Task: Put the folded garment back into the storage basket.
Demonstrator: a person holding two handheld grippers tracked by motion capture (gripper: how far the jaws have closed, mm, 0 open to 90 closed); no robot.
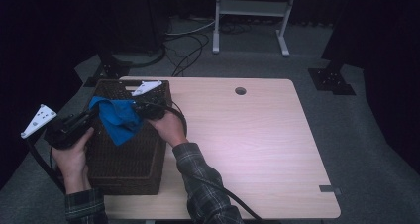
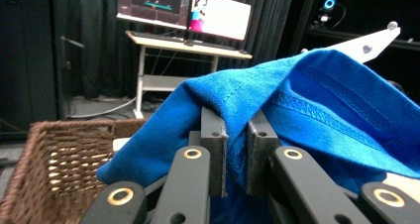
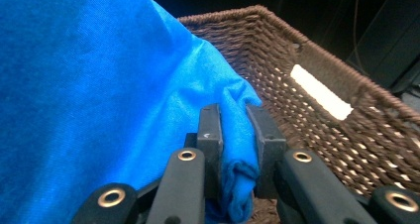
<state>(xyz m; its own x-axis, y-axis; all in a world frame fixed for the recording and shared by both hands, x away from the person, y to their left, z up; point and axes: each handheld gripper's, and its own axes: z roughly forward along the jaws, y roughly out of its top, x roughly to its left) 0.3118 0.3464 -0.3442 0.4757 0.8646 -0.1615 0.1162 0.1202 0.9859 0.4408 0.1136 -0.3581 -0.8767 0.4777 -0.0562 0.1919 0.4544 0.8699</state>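
Note:
A blue cloth (image 1: 119, 120) hangs over a dark brown wicker basket (image 1: 130, 159) at the table's left side. My left gripper (image 1: 93, 111) comes in from the left and is shut on one edge of the cloth (image 2: 297, 105); the fabric is pinched between its black pads (image 2: 214, 135). My right gripper (image 1: 139, 107) holds the opposite edge from the right, with a fold of the cloth (image 3: 99, 100) clamped between its fingertips (image 3: 210, 130). The cloth droops in a point between the two grippers. Behind it is the woven basket wall (image 3: 317, 120) with a slot handle.
The basket (image 2: 59, 164) stands on the left part of a light wooden table (image 1: 247, 140) with a round cable hole (image 1: 240, 91) near its far edge. A metal stand (image 1: 250, 16) and cables lie on the floor beyond. A desk with monitors (image 2: 188, 11) stands far off.

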